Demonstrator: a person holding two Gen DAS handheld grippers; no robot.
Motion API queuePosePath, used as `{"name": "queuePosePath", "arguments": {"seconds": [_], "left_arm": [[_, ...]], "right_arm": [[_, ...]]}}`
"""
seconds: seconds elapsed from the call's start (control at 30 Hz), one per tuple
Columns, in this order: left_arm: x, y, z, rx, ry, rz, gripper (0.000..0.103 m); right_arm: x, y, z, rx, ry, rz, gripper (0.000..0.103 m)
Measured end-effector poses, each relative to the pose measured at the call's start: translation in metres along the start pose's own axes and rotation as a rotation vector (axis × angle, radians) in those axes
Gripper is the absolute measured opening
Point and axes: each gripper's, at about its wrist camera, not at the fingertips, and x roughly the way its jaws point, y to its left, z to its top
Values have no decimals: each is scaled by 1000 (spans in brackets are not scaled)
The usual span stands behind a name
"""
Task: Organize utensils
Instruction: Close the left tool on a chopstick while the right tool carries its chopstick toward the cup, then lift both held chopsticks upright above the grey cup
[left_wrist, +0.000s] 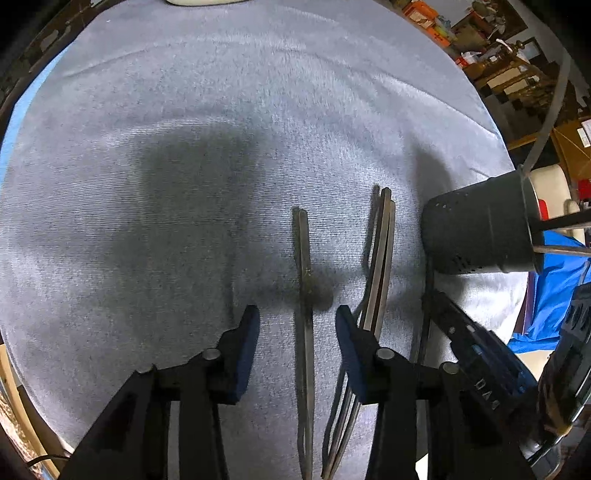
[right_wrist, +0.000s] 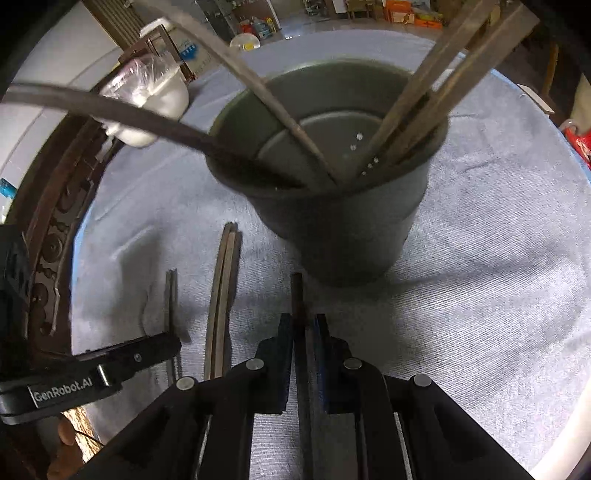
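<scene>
A single flat metal utensil (left_wrist: 304, 288) lies on the grey cloth between the fingers of my left gripper (left_wrist: 297, 325), which stands open with its pads clear of the handle. Just to the right lies a stack of utensils (left_wrist: 380, 254), partly under the right finger. The dark holder cup (left_wrist: 480, 229) stands further right. In the right wrist view my right gripper (right_wrist: 302, 323) is shut on a dark utensil handle (right_wrist: 296, 291) pointing toward the cup (right_wrist: 343, 236), which holds several utensils. The stack (right_wrist: 223, 291) and the single utensil (right_wrist: 170, 295) lie to its left, beside the left gripper (right_wrist: 110, 365).
The grey cloth (left_wrist: 184, 129) covers a round table with a carved wooden rim (right_wrist: 48, 240). A white plastic-wrapped object (right_wrist: 155, 99) sits behind the cup at the left. Blue fabric (left_wrist: 554, 288) hangs off the table edge at the right. Cluttered shelves fill the background.
</scene>
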Motion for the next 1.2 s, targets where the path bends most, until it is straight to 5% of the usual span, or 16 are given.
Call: {"name": "queuePosePath", "arguments": {"seconds": [0.33,0.77,1.2], "left_arm": [[15,-9,25,-5,8,-12,8],[-64,-15,-10,52,-182,-29,6],[-167,-26,-52,165,-412,-11,6]], "right_arm": [[2,-11,-6,5,-27,37,8],[-72,-11,-16,-41,-158,227,8],[-167,-3,-33,-138,-370,239,8]]}}
